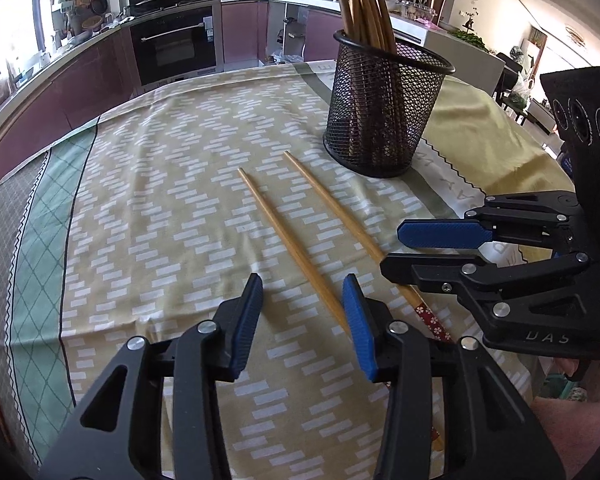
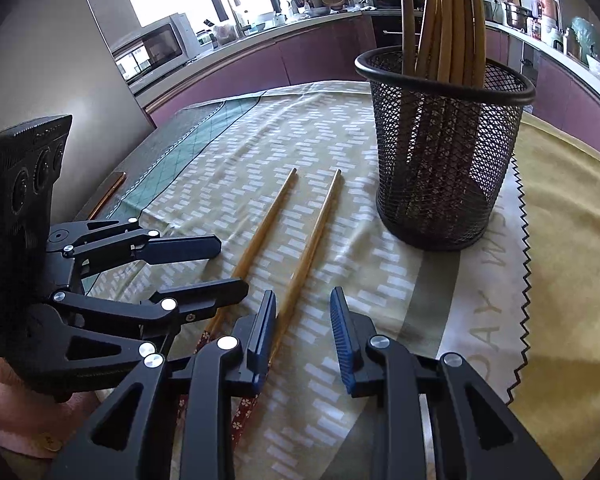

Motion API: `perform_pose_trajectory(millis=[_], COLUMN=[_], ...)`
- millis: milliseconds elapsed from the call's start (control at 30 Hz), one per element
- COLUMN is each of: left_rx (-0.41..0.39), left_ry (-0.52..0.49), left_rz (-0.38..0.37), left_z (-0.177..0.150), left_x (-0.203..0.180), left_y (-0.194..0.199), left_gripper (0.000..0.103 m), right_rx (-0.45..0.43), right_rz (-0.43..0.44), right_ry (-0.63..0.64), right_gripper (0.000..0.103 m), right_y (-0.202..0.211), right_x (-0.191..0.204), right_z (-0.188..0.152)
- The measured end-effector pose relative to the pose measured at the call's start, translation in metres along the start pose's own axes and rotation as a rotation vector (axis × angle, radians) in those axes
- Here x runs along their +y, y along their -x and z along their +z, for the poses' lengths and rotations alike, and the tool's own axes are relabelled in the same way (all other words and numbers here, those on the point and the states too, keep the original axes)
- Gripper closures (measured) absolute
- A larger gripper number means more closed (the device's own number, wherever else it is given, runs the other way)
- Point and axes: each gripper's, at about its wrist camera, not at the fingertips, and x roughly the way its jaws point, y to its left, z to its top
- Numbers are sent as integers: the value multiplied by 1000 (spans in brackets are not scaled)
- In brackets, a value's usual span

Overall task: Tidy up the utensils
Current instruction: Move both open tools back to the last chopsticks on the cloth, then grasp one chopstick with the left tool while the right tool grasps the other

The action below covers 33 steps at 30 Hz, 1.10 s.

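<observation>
Two wooden chopsticks lie side by side on the patterned tablecloth, tips pointing away. The left one (image 1: 284, 236) (image 2: 260, 240) runs between my left gripper's (image 1: 302, 292) open fingers. The right one (image 1: 332, 204) (image 2: 312, 240) passes under my right gripper (image 1: 392, 246), whose fingers are open around it; in the right wrist view it lies by the left finger of that gripper (image 2: 304, 308). Their handle ends carry red flowered wrap. A black mesh holder (image 1: 384, 108) (image 2: 444, 152) behind them holds several upright chopsticks. Both grippers are empty.
The tablecloth (image 1: 160, 208) covers the table; a yellow cloth (image 2: 572, 264) with a zigzag edge lies at the right. A copper-coloured strip (image 2: 108, 196) lies at the table's left edge. Kitchen counters and an oven stand behind.
</observation>
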Motion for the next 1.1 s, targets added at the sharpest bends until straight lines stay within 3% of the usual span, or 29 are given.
perform_pose_trajectory(millis=[133, 400, 600, 833, 1100], left_rx=[12, 18, 15, 9, 2], left_ry=[7, 40, 71, 115, 139], left_rz=[7, 1, 16, 19, 14], left_z=[0, 3, 8, 9, 5], left_x=[5, 14, 17, 19, 16], left_y=[1, 1, -3, -3, -1], left_gripper=[74, 76, 86, 89, 94], right_rx=[-1, -9, -22, -22, -26], right_rz=[-4, -60, -93, -74, -26], right_ry=[0, 38, 51, 26, -31], right_gripper=[77, 76, 77, 92, 97], right_y=[-1, -9, -13, -12, -7], right_x=[0, 8, 13, 9, -1], right_z=[1, 7, 10, 8, 4])
